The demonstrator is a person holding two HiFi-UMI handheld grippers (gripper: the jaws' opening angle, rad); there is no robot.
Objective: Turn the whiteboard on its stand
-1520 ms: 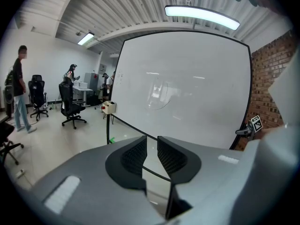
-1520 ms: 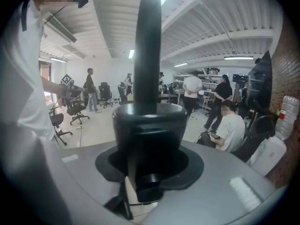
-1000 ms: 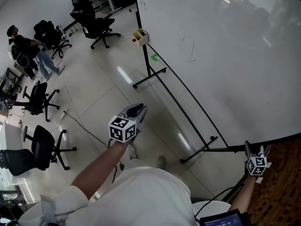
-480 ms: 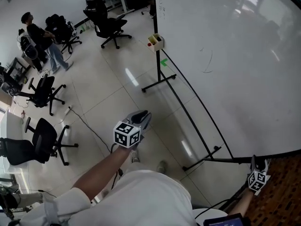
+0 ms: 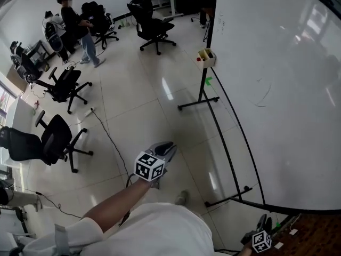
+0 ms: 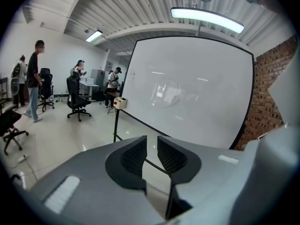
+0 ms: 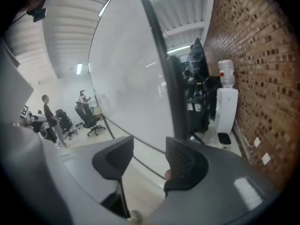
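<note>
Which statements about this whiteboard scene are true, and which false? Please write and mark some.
The whiteboard rests on a black stand. True.
A small cream box sits at the board's far edge. True.
The left gripper grips the board's frame. False: it is over the floor, apart from the board, holding nothing.
The right gripper clamps the frame. False: its jaws have just been closing but stand apart, nothing between them.
The office chairs are red. False: they are black.

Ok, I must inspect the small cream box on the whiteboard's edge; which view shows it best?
Head view: the small cream box, red-spotted, shows plainly from above. Left gripper view shows it smaller, side-on; right gripper view doesn't.
</note>
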